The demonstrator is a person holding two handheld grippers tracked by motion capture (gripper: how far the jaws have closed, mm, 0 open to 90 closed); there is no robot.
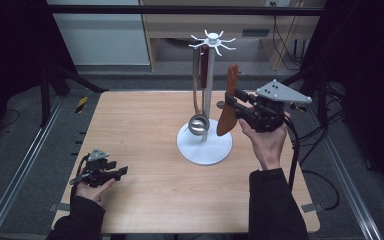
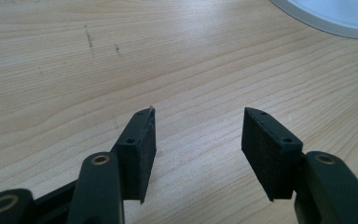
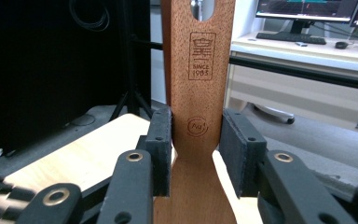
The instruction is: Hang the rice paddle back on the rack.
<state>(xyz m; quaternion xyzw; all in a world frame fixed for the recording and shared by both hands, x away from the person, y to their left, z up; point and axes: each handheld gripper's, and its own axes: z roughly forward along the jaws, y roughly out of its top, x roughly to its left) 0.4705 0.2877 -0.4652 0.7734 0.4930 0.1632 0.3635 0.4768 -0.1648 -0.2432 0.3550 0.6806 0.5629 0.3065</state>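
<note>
the right gripper [image 1: 234, 104] has its jaws clamped on the wooden spatula [image 1: 228, 102], held upright above the tabletop [image 1: 135, 135] beside the white rack [image 1: 206, 105], handle up, blade down. the right gripper view shows its stamped logo (too small from above). the left gripper [image 2: 198, 135] rests open, jaws empty.

In the right gripper view, the spatula [image 3: 198, 93] is cut off at the top and bottom edges; its blade is out of frame. The stand base [image 2: 335, 16] is cropped by the top edge of the left gripper view. The ladle [image 1: 198, 122] handle top sits partly behind the stand pole [image 1: 208, 95].
</note>
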